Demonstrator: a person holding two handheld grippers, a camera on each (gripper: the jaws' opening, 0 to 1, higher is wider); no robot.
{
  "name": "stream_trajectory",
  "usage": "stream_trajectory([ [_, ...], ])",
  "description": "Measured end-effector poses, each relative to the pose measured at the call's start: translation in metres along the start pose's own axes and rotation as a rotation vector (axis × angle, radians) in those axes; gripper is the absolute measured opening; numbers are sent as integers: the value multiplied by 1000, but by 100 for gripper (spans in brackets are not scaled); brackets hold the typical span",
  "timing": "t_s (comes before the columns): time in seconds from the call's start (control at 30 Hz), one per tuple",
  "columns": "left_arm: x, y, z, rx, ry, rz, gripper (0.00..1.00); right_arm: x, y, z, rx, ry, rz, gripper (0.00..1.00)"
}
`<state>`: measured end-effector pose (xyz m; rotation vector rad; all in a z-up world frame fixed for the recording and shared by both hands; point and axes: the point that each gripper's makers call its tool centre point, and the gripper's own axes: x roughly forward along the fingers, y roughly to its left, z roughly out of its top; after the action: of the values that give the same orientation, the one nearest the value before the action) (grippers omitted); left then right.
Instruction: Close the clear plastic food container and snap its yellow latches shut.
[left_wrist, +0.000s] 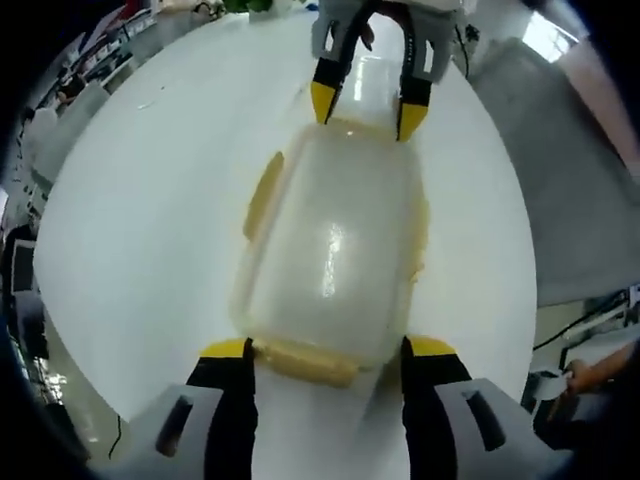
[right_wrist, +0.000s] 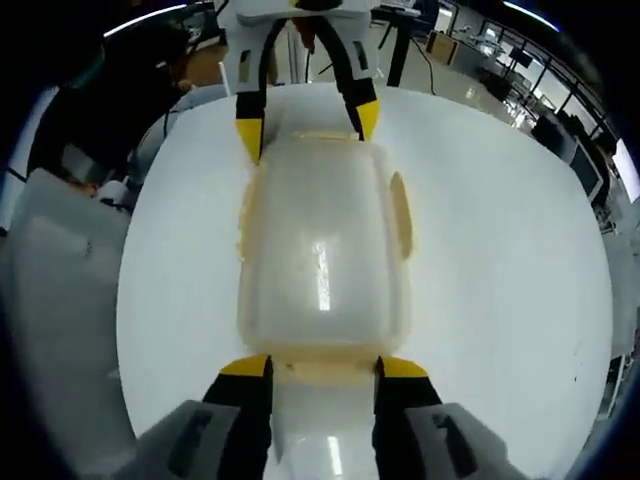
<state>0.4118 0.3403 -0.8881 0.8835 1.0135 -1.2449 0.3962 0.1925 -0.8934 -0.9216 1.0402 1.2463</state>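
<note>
Two hand-held grippers face each other across one closed food container on a white worktop.

The clear plastic container (left_wrist: 330, 255) lies lid up in the middle of the round white worktop (left_wrist: 150, 220), its cloudy lid catching a streak of light. Yellow latches show along its edges (one (left_wrist: 262, 195) on a long side, another (left_wrist: 305, 362) at the near end). The left hand-held gripper (left_wrist: 325, 350) stands spread, its yellow-tipped jaws flanking the near end. The right hand-held gripper (right_wrist: 322, 367) is likewise parted at the opposite end, astride the latch (right_wrist: 322, 368) there. Beyond the worktop lie a grey chair (right_wrist: 50, 270) and office desks (right_wrist: 530, 70).
</note>
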Motion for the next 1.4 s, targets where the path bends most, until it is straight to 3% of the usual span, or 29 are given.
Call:
stream_trajectory([
  [0.1, -2, -3, -4, 62, 17, -18, 54, 0, 0, -1, -15, 17, 5, 37],
  [0.17, -4, -3, -12, 176, 63, -29, 45, -1, 0, -2, -37, 25, 10, 37],
  [0.2, -5, -3, -11, 141, 55, -20, 39, -2, 1, -2, -69, 31, 17, 37],
  [0.23, -5, -5, -11, 108, 48, -27, 38, -2, 1, -1, -54, 22, 15, 37],
  [0.43, -5, -4, -9, 125, 29, -20, 38, -3, 1, -2, -53, 16, 14, 37],
  [0.6, -5, -6, -8, 99, 18, -5, 37, -5, 1, -3, -67, -18, 21, 37],
  [0.7, -8, -12, -4, 86, 11, -12, 37, -5, 3, -6, -89, 7, 39, 37],
  [0.83, -16, -14, -2, 74, 9, -13, 37, -8, 6, -7, -87, -13, 52, 37],
  [1.23, -44, -13, 5, 43, 8, 10, 37, -50, 0, 7, -120, -62, 45, 37],
  [1.4, -59, -10, 16, 43, 1, 35, 37, -67, -3, 8, -114, -80, 40, 37],
])
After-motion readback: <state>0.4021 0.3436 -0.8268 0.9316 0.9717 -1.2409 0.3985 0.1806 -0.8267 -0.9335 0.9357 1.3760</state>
